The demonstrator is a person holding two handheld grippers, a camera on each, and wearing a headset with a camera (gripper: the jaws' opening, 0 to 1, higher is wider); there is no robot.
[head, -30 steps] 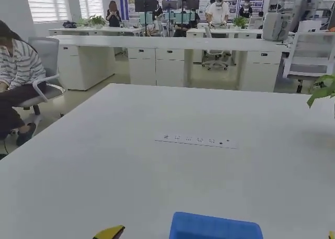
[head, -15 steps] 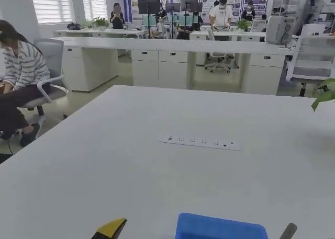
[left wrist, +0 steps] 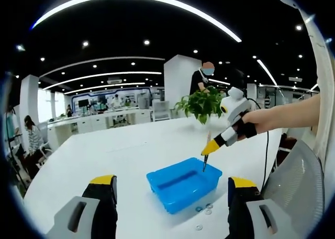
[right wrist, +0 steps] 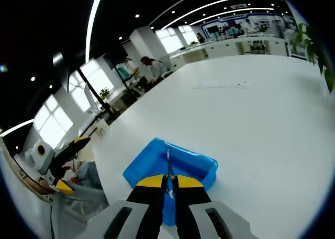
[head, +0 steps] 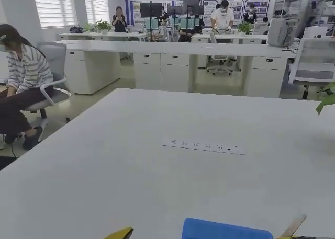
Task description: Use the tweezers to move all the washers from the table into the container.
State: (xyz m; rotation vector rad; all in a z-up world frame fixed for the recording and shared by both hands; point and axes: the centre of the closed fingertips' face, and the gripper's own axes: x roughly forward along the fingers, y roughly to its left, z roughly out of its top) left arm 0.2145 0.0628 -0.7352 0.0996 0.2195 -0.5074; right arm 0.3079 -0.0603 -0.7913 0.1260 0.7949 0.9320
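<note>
The blue container [left wrist: 183, 181] stands on the white table [left wrist: 120, 155], and small washers [left wrist: 208, 207] lie on the table just in front of it. My left gripper [left wrist: 171, 181] is open wide with nothing between its jaws, facing the container. My right gripper [left wrist: 212, 146] hangs over the container's far side, shut on the tweezers [left wrist: 205, 159], whose points aim down into the box. In the right gripper view the right gripper [right wrist: 168, 182] clamps the tweezers [right wrist: 168, 166] above the container [right wrist: 152, 168]. The head view shows the container's rim [head: 225, 229], a yellow fingertip [head: 121, 232] and the tweezers' end [head: 293, 226].
A flush power strip [head: 204, 145] sits mid-table. A potted plant [left wrist: 201, 104] stands at the table's far edge. A person sits on a chair [head: 21, 77] to the left, others stand by distant desks [head: 172, 61]. A mesh chair [left wrist: 293, 181] is beside me.
The head camera has tilted up a little. The tweezers' end has come into view at the lower right beside the container. The container has not moved on the table.
</note>
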